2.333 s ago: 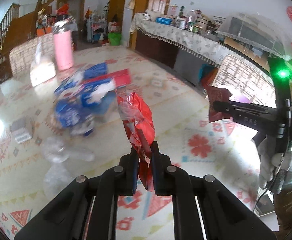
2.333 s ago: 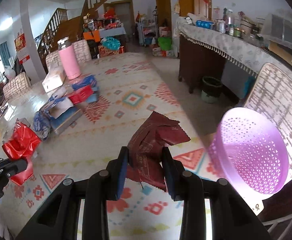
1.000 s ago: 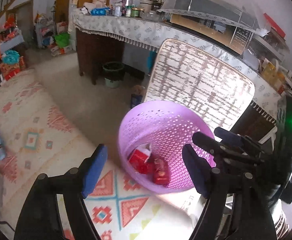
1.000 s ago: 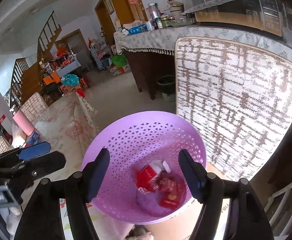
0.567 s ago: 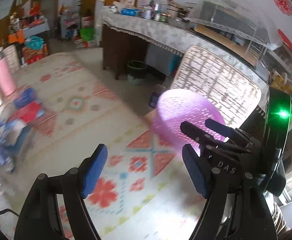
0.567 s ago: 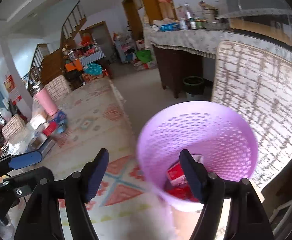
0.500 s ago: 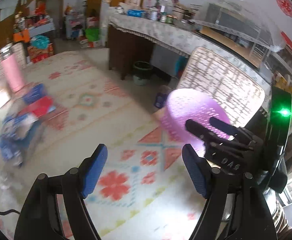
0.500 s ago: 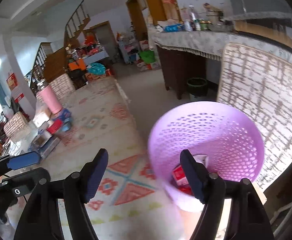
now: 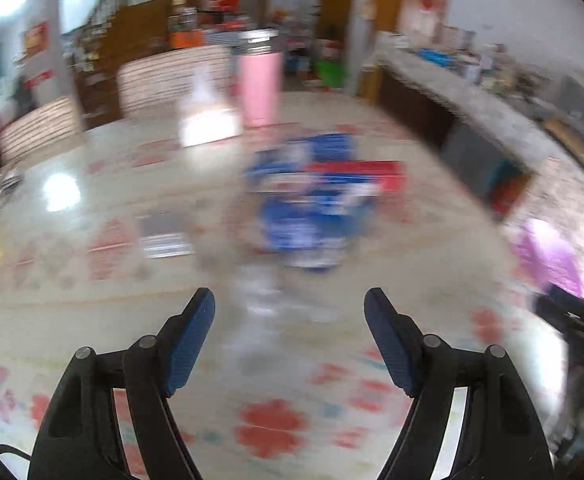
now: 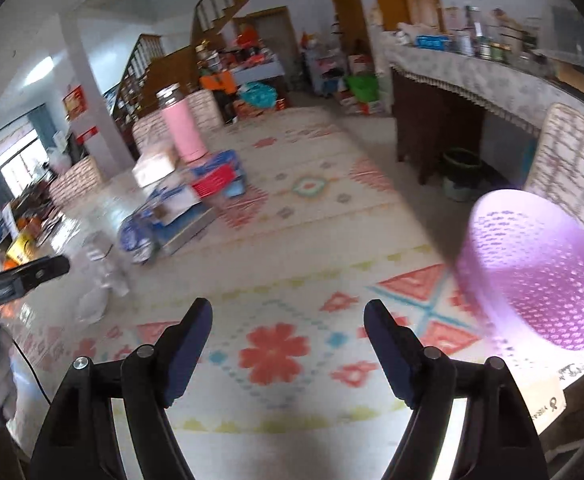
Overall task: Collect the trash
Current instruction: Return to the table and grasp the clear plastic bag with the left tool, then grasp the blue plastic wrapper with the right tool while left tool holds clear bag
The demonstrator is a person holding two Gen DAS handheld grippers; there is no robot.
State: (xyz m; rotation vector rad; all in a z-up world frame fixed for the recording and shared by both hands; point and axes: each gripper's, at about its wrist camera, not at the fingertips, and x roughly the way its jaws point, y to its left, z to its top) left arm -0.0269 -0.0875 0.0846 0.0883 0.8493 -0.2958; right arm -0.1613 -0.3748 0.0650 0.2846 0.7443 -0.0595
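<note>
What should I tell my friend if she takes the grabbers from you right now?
Left gripper: open, empty.
Right gripper: open, empty; its fingers have just been opening wider.
The purple basket stands at the table's right edge; what is inside cannot be seen now.
Still to collect: the crumpled clear plastic and the heap of blue and red packets near the pink bottle. The left view is blurred.

no legible text, packaging print and wall signs too blurred to read
</note>
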